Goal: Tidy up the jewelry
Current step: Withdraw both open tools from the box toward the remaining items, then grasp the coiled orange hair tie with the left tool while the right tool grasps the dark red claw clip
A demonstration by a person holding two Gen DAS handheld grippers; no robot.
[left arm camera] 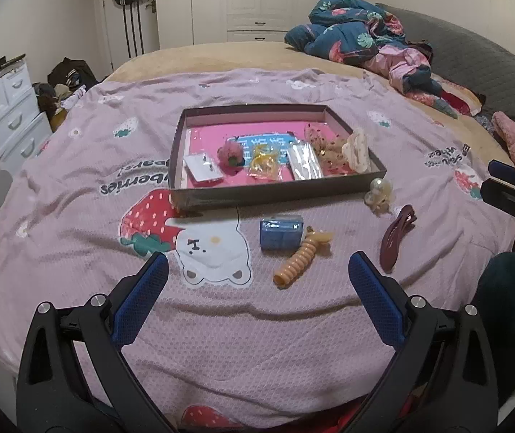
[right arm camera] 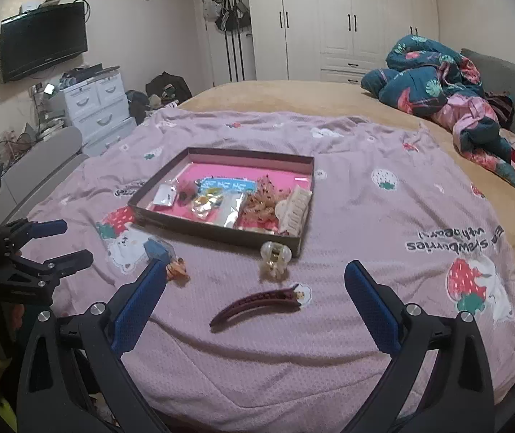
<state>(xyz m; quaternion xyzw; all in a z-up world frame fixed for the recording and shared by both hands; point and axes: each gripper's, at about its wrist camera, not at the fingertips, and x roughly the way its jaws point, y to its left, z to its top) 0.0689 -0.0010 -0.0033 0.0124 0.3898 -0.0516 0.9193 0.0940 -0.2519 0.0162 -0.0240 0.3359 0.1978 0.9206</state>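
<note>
Bedspread, pink knit cotton (left arm camera: 257, 342), printed upside down "Strawberries with bear". Left gripper (left arm camera: 257, 278), jaws apart, empty, hovering low over it. Ahead, left to right: blue rectangular packet (left arm camera: 281, 232); orange spiral hair tie (left arm camera: 295, 261) touching it; clear pearl claw clip (left arm camera: 378, 195) against the tray corner; maroon curved hair clip (right arm camera: 257, 306), lying between the right gripper (right arm camera: 255, 281) fingers, jaws apart. Brown shallow cardboard tray (left arm camera: 275, 195) beyond, holding bagged pieces and a cream claw clip (left arm camera: 356, 149); its blue label unreadable.
</note>
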